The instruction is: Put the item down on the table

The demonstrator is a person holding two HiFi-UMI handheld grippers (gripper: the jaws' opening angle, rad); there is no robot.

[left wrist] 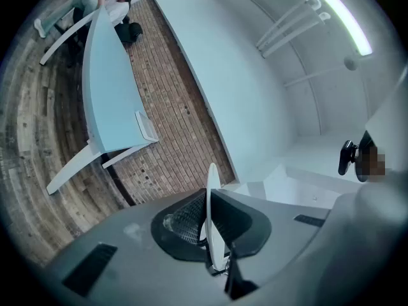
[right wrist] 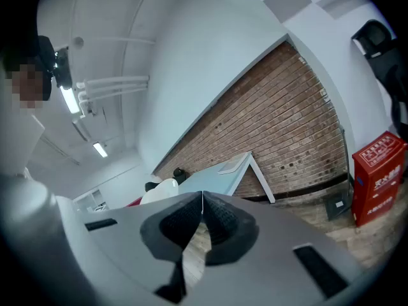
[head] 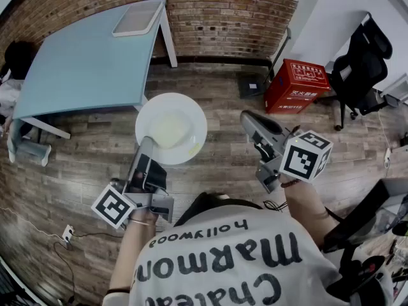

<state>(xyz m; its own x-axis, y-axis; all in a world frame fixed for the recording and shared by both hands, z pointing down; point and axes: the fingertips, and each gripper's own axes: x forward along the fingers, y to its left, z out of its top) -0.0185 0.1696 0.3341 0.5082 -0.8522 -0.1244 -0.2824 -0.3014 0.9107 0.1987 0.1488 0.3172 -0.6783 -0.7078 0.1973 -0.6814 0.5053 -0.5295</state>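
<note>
Two hand-held grippers show in the head view, both raised over the wooden floor [head: 210, 126] and well short of the pale blue counter [head: 89, 62]. The left hand-held gripper [head: 148, 144] pinches the near rim of a white plate [head: 191, 116], which juts out roughly level in mid-air. The counter lies ahead and to the left, with a flat tray [head: 136, 18] at its far end and a broad bare stretch nearer the person. The right hand-held gripper [head: 247, 118] points forward, off to the right of the plate and not touching it.

From the left gripper view, the plate [left wrist: 211, 177] shows edge-on as a thin white sliver clamped between the jaws of the left hand-held gripper [left wrist: 208, 218]. The counter [left wrist: 105, 101] stands far off beside the brick wall [left wrist: 182, 139].

From the right gripper view, the jaws of the right hand-held gripper [right wrist: 203, 199] are pressed together with nothing between them. The counter [right wrist: 210, 180] sits beyond them.

By my reading, the carry is in hand and the set-down is not yet begun. The next move calls for stepping to the counter, keeping the plate level, lowering it onto the bare part away from the tray, then parting the jaws.
</note>
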